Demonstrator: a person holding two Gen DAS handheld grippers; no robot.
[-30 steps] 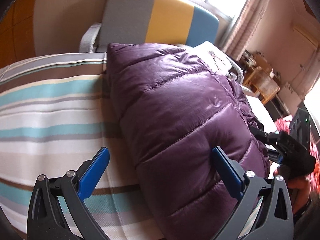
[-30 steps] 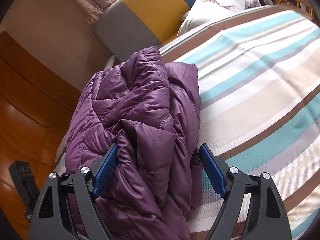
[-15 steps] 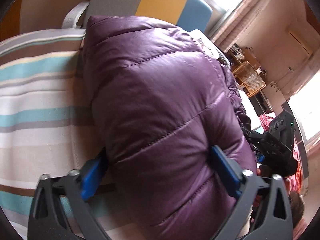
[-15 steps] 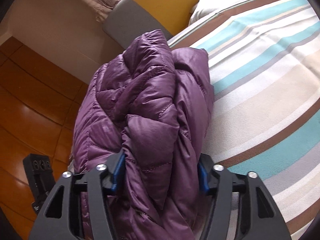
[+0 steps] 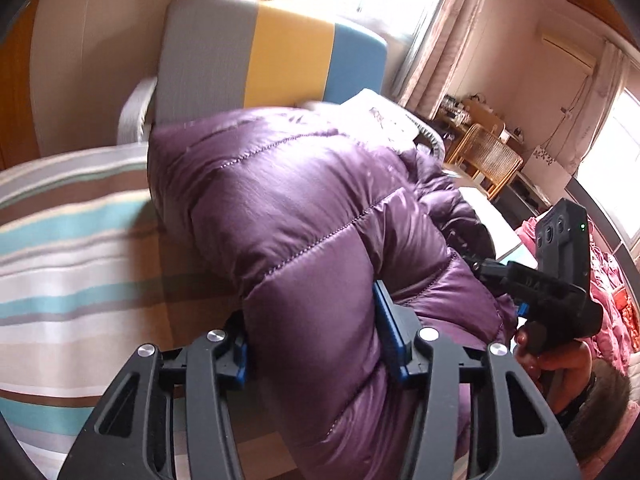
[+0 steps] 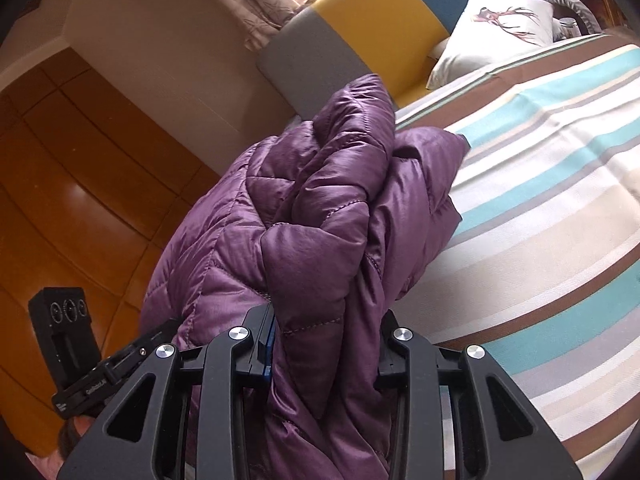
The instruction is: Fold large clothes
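- On the striped bed (image 6: 560, 184), a purple puffer jacket (image 5: 304, 216) lies bunched in thick folds near the tricolour headboard (image 5: 280, 56).
- Left claw (image 5: 316, 344), its jaws having just been closing, pinches a quilted fold of the jacket.
- Right claw (image 6: 326, 344), likewise just closing, pinches another bundle of folds.
- Beyond, a white pillow (image 6: 492, 28) leans by the headboard; a wicker chair (image 5: 488, 156) stands well apart.

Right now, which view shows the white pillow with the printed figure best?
The right wrist view: the pillow lies unobstructed beside the headboard, print readable. In the left wrist view only a blurred corner shows behind the purple jacket.
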